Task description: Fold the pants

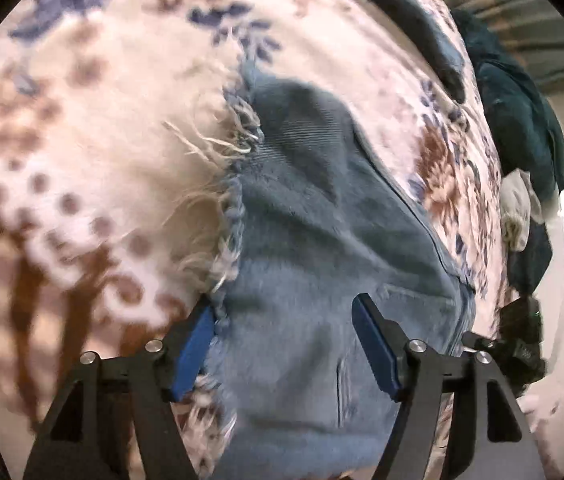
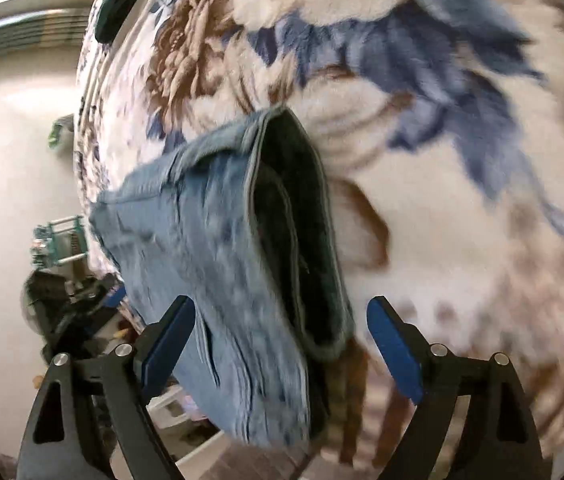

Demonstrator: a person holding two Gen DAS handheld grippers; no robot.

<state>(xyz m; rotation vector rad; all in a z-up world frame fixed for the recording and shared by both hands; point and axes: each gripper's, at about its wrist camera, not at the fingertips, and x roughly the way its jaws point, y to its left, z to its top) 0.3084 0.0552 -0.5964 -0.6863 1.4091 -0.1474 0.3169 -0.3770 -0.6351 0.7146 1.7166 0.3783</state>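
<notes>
The pale blue denim pants [image 1: 322,280] lie on a fleecy cream blanket with brown and blue floral print [image 1: 102,120], near its edge; in the left wrist view the frayed hem [image 1: 226,184] with loose white threads sits toward the left side of the denim; the left claw [image 1: 286,348] is spread, its blue-padded fingers [image 1: 374,344] standing either side of the cloth with nothing pinched; a dark teal garment [image 1: 518,120] and a small white cloth [image 1: 516,208] lie at the blanket's far right edge. In the right wrist view the pants [image 2: 210,260] show an open end with dark interior [image 2: 294,208]; the right claw [image 2: 282,344] is likewise spread over the denim, gripping nothing; the left claw [image 2: 82,304] appears at lower left beside the pants' edge; both views are motion-blurred.
</notes>
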